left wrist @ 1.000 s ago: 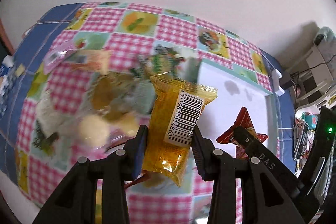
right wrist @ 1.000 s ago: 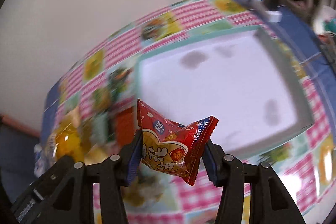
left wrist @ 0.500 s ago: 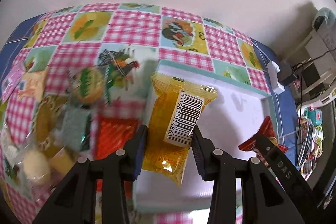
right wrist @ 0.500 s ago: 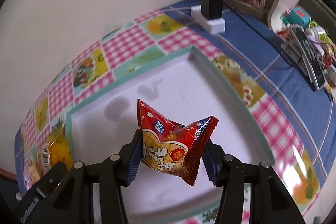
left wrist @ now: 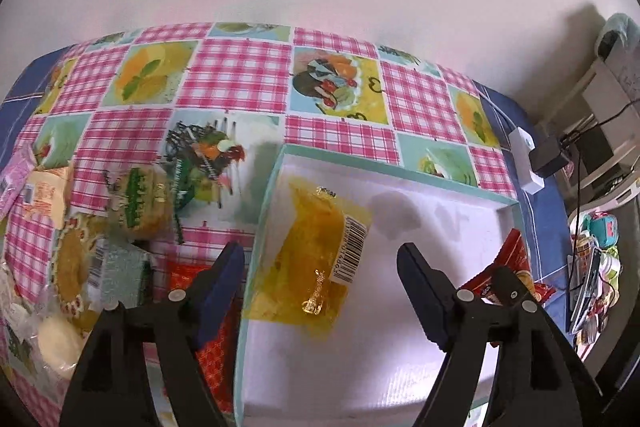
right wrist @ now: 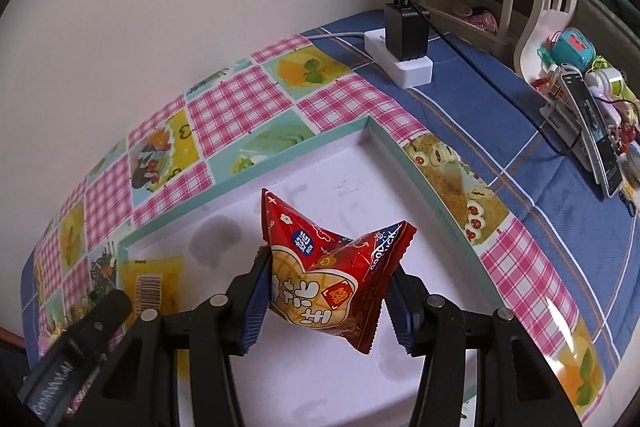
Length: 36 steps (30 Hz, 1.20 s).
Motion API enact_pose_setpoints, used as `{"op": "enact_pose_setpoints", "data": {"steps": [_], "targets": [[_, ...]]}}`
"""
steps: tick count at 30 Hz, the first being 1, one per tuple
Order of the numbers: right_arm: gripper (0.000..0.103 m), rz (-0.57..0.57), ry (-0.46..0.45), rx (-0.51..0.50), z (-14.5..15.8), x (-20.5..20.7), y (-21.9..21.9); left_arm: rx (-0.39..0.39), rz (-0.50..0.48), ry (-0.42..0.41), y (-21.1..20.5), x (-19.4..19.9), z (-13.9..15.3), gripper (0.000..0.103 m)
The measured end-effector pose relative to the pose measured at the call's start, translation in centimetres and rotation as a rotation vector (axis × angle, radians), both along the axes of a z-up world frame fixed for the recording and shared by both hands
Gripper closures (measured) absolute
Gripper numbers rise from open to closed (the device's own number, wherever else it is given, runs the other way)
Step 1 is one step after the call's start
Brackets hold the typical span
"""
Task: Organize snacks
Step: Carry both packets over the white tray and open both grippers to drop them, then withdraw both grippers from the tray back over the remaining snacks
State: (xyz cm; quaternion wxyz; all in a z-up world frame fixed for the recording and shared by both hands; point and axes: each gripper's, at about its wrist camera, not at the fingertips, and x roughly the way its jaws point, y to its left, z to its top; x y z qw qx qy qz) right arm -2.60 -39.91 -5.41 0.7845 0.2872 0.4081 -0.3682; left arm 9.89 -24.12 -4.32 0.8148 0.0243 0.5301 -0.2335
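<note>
A shallow white tray with a teal rim (left wrist: 400, 169) lies on the checked tablecloth. A yellow snack packet with a barcode (left wrist: 316, 255) lies free in the tray's left part, by the left wall; it also shows in the right wrist view (right wrist: 150, 285). My left gripper (left wrist: 320, 287) is open above it, jaws wide apart. My right gripper (right wrist: 326, 301) is shut on a red snack packet (right wrist: 328, 279) and holds it above the tray (right wrist: 400, 151). The red packet (left wrist: 510, 267) shows at the tray's right side in the left wrist view.
A pile of loose snacks (left wrist: 100, 247) lies on the cloth left of the tray. A white power strip with a black charger (right wrist: 404, 43) sits beyond the tray's far right corner. A phone and trinkets (right wrist: 592, 115) stand at the far right. A wall runs behind the table.
My left gripper has opened and the yellow packet has dropped into the tray. Both grippers have moved right over the tray; the right one still holds the red packet.
</note>
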Motion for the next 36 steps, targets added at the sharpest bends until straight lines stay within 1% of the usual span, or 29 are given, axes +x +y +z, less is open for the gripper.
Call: {"op": "enact_pose_setpoints", "data": {"steps": [4, 6, 7, 8, 9, 10, 11, 14, 15, 16, 17, 19, 22, 24, 28, 33, 36], "targets": [[0.046, 0.010, 0.000, 0.009, 0.1, -0.1, 0.1, 0.054, 0.038, -0.013, 0.8, -0.1, 0.6, 0.022], [0.045, 0.024, -0.008, 0.032, 0.1, 0.0, 0.0, 0.084, 0.067, -0.013, 1.6, 0.0, 0.6, 0.016], [0.039, 0.028, -0.016, 0.037, 0.1, 0.0, 0.0, 0.093, 0.080, -0.023, 2.0, 0.0, 0.6, 0.011], [0.035, 0.032, -0.018, 0.037, 0.1, 0.0, -0.1, 0.108, 0.096, -0.038, 2.4, 0.1, 0.6, 0.009], [0.028, 0.034, -0.016, 0.030, 0.2, 0.0, 0.0, 0.120, 0.107, -0.047, 2.8, 0.1, 0.5, 0.009], [0.025, 0.035, -0.016, 0.025, 0.3, 0.0, 0.1, 0.134, 0.122, -0.054, 3.2, 0.2, 0.4, 0.009], [0.024, 0.038, -0.019, 0.027, 0.3, 0.0, 0.1, 0.139, 0.131, -0.057, 3.5, 0.3, 0.4, 0.008], [0.015, 0.049, -0.030, 0.038, 0.3, 0.0, 0.2, 0.140, 0.162, -0.056, 4.6, 0.6, 0.1, 0.006], [0.010, 0.054, -0.028, 0.033, 0.3, 0.1, 0.4, 0.142, 0.171, -0.058, 4.8, 0.6, 0.0, 0.004], [0.004, 0.059, -0.027, 0.030, 0.3, 0.1, 0.4, 0.145, 0.177, -0.060, 5.0, 0.7, 0.0, 0.000], [0.000, 0.063, -0.030, 0.030, 0.3, 0.2, 0.5, 0.148, 0.184, -0.064, 5.2, 0.7, 0.0, 0.000], [0.000, 0.068, -0.032, 0.030, 0.2, 0.2, 0.6, 0.157, 0.198, -0.075, 5.6, 0.7, -0.2, 0.000], [0.000, 0.062, 0.002, 0.010, 0.2, 0.2, 0.8, 0.176, 0.211, -0.084, 6.1, 0.8, -0.4, 0.000], [0.000, 0.060, 0.009, 0.007, 0.1, 0.1, 0.8, 0.181, 0.218, -0.080, 6.5, 1.0, -0.5, 0.000], [0.000, 0.059, 0.015, 0.014, 0.0, 0.0, 0.8, 0.164, 0.227, -0.073, 6.9, 1.1, -0.4, 0.000], [0.000, 0.081, 0.000, 0.047, -0.1, 0.0, 1.1, 0.147, 0.215, -0.068, 7.0, 0.8, 0.0, 0.000], [0.000, 0.105, 0.001, 0.055, 0.0, 0.1, 1.6, 0.156, 0.193, -0.084, 7.0, 0.4, 0.6, 0.000]]}}
